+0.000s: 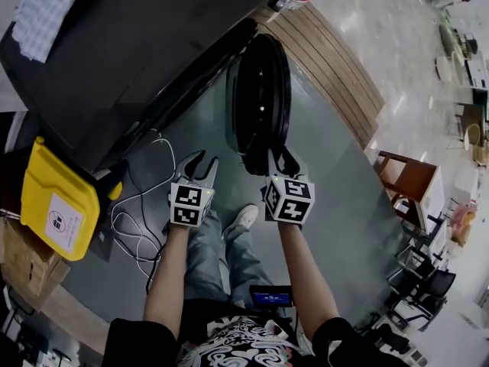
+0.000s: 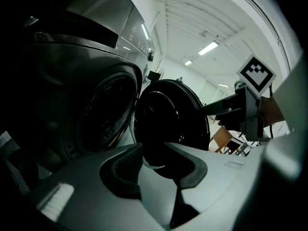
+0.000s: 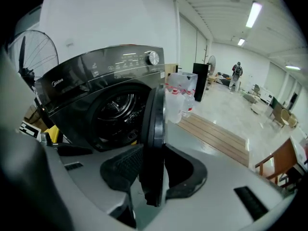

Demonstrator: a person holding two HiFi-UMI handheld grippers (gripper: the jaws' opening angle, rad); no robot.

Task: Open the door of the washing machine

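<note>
The dark washing machine (image 1: 114, 52) stands at the upper left of the head view. Its round door (image 1: 261, 98) is swung out, edge-on toward me. My right gripper (image 1: 279, 159) is at the door's lower rim. In the right gripper view the door's edge (image 3: 155, 129) fills the gap between the pads, so the right gripper (image 3: 154, 158) is shut on it, and the drum opening (image 3: 115, 107) shows behind. My left gripper (image 1: 200, 159) hangs left of the door, open and holding nothing. In its own view the left gripper (image 2: 154, 150) faces the door's inner side (image 2: 173, 124).
A yellow container (image 1: 57, 201) and a cardboard box (image 1: 23, 258) sit at the left, with white cables (image 1: 141, 212) on the floor. A wooden platform (image 1: 336, 67) lies behind the door, with water bottles (image 3: 180, 95) on it. A wooden chair (image 1: 409, 182) stands at the right.
</note>
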